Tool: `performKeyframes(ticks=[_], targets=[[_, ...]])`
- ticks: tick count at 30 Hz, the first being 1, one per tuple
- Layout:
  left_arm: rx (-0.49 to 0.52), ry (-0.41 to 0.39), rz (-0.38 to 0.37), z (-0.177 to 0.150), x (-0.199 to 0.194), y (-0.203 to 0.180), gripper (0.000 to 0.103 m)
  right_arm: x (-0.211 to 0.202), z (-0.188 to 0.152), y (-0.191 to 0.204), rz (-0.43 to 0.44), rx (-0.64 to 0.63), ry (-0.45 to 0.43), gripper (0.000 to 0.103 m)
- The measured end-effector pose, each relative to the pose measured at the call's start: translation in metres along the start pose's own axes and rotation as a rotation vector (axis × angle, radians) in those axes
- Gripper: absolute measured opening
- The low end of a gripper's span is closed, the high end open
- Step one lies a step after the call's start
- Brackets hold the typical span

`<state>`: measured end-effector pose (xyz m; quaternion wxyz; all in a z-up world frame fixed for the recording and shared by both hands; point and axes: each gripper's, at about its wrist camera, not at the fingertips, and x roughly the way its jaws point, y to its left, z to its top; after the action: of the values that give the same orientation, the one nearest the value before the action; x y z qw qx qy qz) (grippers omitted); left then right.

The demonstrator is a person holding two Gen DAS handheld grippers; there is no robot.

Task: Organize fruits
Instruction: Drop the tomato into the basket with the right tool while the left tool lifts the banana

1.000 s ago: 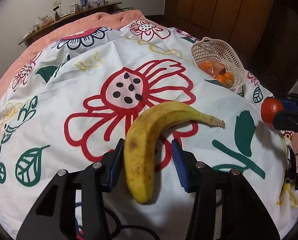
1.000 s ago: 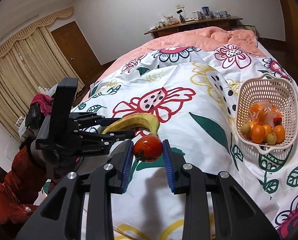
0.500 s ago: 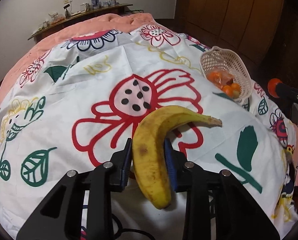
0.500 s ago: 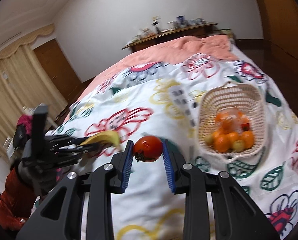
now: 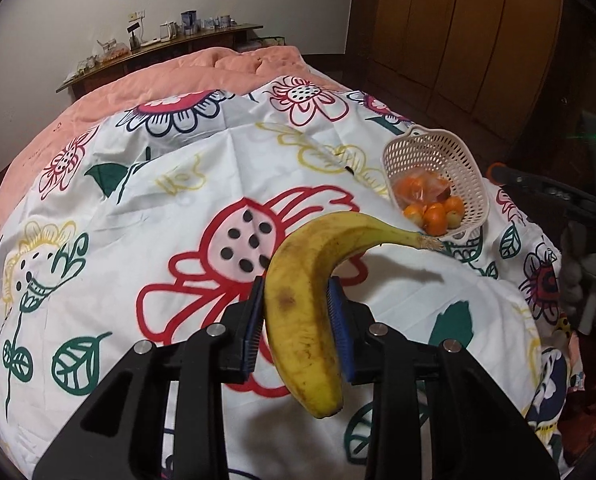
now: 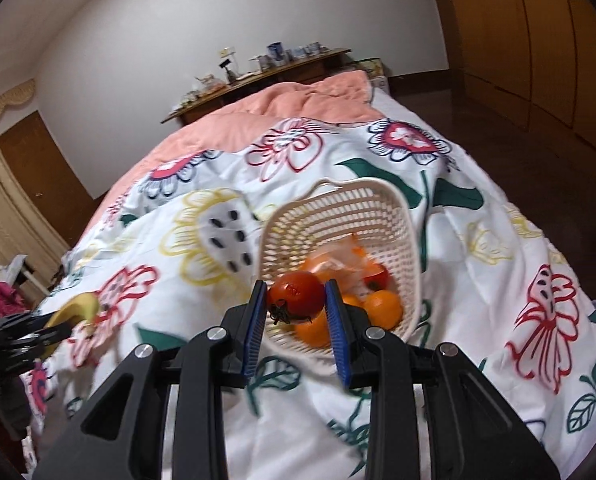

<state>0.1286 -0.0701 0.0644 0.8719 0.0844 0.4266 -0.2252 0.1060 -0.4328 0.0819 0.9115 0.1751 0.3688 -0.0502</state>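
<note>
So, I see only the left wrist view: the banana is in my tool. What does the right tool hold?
Observer: The right tool is shut on a red tomato.
Operator: Where is it, compared with the basket?
Observer: In the right wrist view the tomato appears in front of the near rim of the basket.
Operator: What lies in there besides oranges?
Observer: Behind the oranges lie a clear plastic bag and another red fruit.
</note>
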Motion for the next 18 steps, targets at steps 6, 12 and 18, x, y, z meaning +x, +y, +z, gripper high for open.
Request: performKeyframes(ticks=[6,12,18], targets=[[0.012,-0.002,-0.005,0.009,0.002,-0.010,0.032,0.025,0.008,-0.016,-0.062,0.016,0.019,0.030],[0.023,-0.002,-0.013,0.019,0.007,-0.018,0.032,0.040,0.017,-0.029,-0.103,0.024,0.007,0.031],[0.040,0.001,-0.025,0.033,0.015,-0.027,0.032,0.045,0.016,-0.033,-0.106,0.026,0.004,0.031]])
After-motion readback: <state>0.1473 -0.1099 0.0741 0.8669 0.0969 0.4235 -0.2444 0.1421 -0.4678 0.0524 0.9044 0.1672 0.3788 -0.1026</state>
